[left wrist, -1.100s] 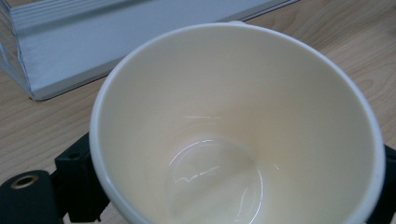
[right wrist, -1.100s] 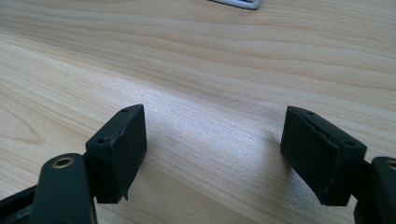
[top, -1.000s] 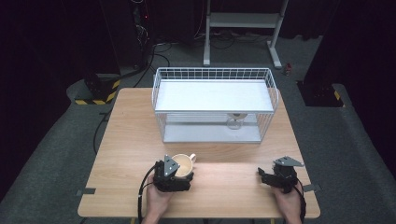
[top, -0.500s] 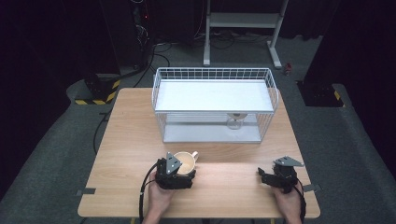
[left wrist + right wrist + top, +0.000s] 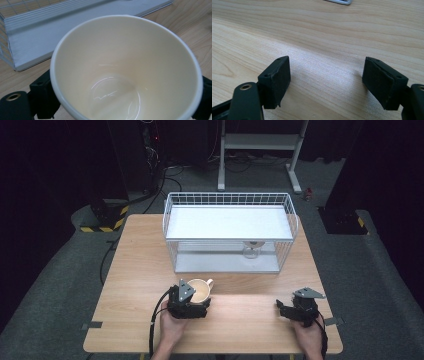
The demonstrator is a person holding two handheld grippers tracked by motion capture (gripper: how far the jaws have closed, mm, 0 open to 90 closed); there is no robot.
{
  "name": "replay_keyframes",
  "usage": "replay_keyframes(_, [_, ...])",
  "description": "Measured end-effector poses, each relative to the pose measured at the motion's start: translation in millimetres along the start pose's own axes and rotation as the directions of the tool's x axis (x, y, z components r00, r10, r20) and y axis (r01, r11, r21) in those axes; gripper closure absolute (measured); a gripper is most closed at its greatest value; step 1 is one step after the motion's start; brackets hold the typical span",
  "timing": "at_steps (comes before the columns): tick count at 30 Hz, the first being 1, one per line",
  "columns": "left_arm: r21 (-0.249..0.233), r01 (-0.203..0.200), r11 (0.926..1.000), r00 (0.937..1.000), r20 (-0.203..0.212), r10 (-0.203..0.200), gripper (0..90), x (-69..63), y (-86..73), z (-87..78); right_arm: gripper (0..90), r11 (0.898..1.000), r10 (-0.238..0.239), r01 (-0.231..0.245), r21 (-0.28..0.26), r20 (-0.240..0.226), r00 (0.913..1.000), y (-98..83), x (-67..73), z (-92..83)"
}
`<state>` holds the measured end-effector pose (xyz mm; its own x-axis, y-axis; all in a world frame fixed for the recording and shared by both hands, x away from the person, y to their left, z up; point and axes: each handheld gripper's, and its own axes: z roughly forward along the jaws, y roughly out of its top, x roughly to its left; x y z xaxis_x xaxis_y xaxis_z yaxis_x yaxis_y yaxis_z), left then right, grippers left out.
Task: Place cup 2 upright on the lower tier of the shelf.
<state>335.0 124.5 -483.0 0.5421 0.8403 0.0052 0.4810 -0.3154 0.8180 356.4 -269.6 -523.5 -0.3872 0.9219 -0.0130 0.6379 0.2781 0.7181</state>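
Currently the left tool [image 5: 198, 303] grips the cream mug [image 5: 200, 290] on the surface [image 5: 140, 265] just in front of the wire rack [image 5: 230, 232], not yet placed there, while the right tool [image 5: 286, 309] rests open and empty.

Bare table [image 5: 250, 312] is lying open between both tongs; the wire rack [image 5: 230, 232] is blocking the far middle.

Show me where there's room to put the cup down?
Bare wood lies between the left tool and the right tool, and left of the wire rack. It's crowded where the cup sits close before the rack.
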Motion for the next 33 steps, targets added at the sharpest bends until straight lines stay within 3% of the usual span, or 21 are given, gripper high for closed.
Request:
replay_keyframes(14, [0.003, 0.019, 0.9998, 0.9998, 0.006, -0.019, 9.0, 4.0, 2.7, 2.8, 22.7, 1.0, 0.0, 0.0, 0.0, 0.0, 1.0, 0.0, 0.0, 0.0])
replay_keyframes(20, [0.004, 0.003, 1.0, 1.0, 0.003, -0.003, 9.0, 4.4, 8.9, 4.0, 22.7, 1.0, 0.001, -0.001, 0.0, 0.0, 1.0, 0.0, 0.0, 0.0])
replay_keyframes(33, [0.001, 0.01, 0.9999, 0.9999, 0.011, -0.01, 9.1, 7.3, 20.3, 9.3, 22.7, 1.0, 0.0, 0.0, 0.0, 0.0, 1.0, 0.0, 0.0, 0.0])
